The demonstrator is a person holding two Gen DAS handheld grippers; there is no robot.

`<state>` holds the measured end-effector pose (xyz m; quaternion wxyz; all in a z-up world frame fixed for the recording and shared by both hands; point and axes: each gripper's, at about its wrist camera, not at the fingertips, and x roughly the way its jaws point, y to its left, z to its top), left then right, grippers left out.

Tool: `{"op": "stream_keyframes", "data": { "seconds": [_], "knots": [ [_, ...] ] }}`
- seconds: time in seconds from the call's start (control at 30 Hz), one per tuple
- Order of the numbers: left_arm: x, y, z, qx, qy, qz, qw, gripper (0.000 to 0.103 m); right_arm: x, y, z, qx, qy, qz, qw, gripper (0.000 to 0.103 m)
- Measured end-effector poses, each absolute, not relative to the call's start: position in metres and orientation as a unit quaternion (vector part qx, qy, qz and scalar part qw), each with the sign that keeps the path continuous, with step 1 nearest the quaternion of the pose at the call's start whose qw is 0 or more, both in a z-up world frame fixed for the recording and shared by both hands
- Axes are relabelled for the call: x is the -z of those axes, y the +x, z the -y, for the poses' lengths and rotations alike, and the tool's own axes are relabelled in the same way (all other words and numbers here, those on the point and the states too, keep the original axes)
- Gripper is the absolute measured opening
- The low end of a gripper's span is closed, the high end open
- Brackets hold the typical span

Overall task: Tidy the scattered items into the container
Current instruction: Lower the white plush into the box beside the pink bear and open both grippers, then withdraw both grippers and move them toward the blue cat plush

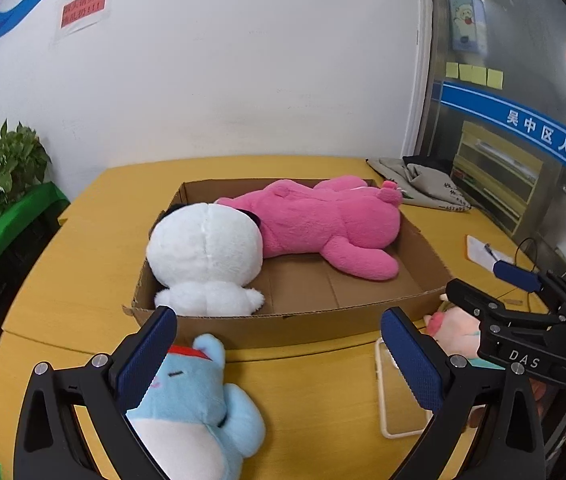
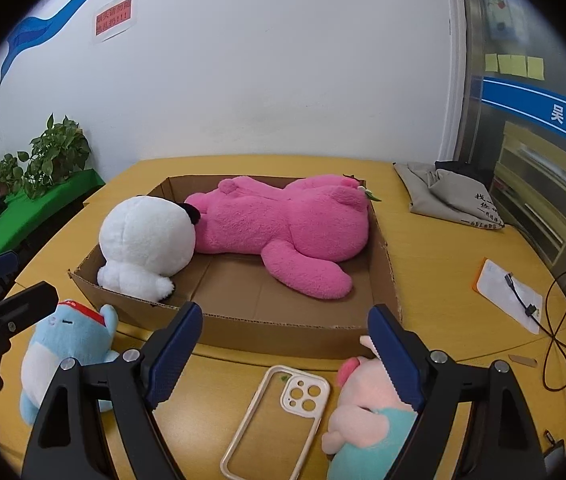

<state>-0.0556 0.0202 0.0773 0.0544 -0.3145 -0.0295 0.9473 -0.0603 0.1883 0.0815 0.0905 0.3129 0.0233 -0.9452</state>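
Cardboard box [image 2: 303, 328] holds two plushes; three items remain.
Both grippers agape, empty: left gripper [image 1: 283, 356] should straddle blue plush [image 1: 195, 400] mid-body.

The shallow brown cardboard box [image 2: 291, 328] has bare floor at lower centre; the white round plush [image 2: 147, 240] fills its left, the pink plush bear [image 2: 283, 228] its back.

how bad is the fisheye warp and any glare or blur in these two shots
Left wrist view: strong barrel warp, black corners, the cardboard box rim bows; lighting soft and even, the pink plush sharp; glare on the metal door at right. Right wrist view: same curving of the table edge, faint shadows, the phone case crisp, no motion blur.
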Motion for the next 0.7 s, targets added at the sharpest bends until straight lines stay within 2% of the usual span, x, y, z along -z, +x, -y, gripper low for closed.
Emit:
{"op": "stream_keyframes", "data": {
  "seconds": [0.7],
  "knots": [
    [-0.073, -0.041, -0.016, -0.944, -0.321, 0.049, 0.057, 0.103, -0.082, -0.055, -0.191, 0.946, 0.310, -0.024, 0.089, 0.085]
  ]
}}
